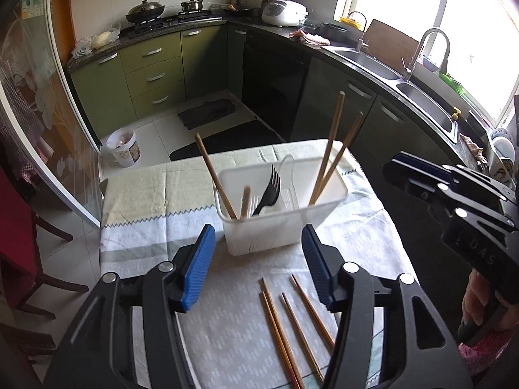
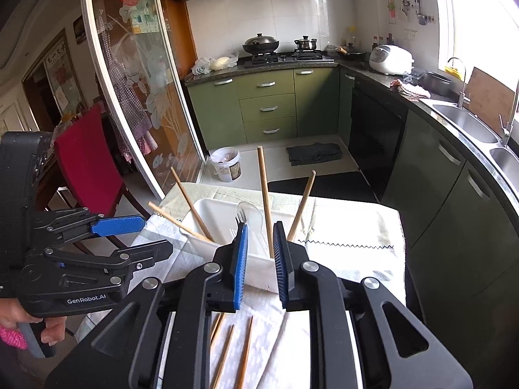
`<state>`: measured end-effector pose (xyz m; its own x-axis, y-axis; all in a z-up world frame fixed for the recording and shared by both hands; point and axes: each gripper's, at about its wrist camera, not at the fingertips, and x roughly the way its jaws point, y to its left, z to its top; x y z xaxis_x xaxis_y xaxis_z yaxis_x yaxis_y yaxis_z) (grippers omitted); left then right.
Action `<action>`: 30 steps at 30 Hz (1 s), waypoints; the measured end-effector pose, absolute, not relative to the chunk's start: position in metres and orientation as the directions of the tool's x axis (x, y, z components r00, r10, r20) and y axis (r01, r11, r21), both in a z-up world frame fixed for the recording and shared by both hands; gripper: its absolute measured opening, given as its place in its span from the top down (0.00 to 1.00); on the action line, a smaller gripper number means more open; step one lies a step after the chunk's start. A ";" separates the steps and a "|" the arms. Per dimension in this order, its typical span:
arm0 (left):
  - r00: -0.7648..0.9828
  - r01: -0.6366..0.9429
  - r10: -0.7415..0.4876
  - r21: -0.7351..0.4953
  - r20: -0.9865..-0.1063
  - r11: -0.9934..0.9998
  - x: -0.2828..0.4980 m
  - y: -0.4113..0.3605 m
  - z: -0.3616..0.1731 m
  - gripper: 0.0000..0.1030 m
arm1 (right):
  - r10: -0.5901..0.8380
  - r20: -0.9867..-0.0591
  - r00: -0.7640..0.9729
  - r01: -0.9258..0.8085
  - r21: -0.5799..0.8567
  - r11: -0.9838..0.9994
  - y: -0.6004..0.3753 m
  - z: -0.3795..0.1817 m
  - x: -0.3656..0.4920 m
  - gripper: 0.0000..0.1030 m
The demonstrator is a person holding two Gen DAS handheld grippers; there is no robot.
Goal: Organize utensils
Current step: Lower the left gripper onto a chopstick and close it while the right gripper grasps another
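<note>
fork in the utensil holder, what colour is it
Black fork, standing in the white utensil holder; clearest in the left wrist view.

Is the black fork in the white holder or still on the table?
In. The black fork stands inside the holder, tines up, among chopsticks. Only chopsticks lie on the cloth.

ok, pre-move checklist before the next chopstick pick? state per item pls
1. Left gripper open and holding nothing: ok.
2. Right gripper free: jaws part open with a narrow gap and nothing clamped; the chopstick seen between them stands in the holder behind: ok.
3. Loose chopsticks flat on the tablecloth, below the left gripper: ok. Two lie touching, so a single pick is not ok there.
4. White utensil holder upright: ok.
5. Room in the holder: chopsticks, a black fork and a clear spoon inside, gaps visible: ok.
6. Grippers apart from each other: ok.
</note>
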<state>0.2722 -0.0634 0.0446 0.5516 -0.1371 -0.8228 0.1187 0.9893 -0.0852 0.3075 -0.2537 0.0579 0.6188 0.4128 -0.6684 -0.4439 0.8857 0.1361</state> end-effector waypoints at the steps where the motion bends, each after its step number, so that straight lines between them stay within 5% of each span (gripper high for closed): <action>1: 0.531 0.117 -0.140 -0.092 -0.836 0.989 0.265 -0.063 0.039 0.48 | 0.416 -0.668 0.617 -0.446 0.139 0.884 -0.260 0.057 0.298 0.80; 12: 0.207 0.062 -0.091 -0.079 -0.974 0.995 0.230 -0.078 -0.093 0.70 | 0.421 -0.734 0.533 -0.419 0.204 0.885 -0.325 -0.010 0.217 0.76; 30: 0.118 0.014 -0.020 -0.019 -0.993 1.000 0.243 -0.102 -0.152 0.75 | 0.467 -0.771 0.433 -0.389 0.307 0.868 -0.346 -0.064 0.207 0.74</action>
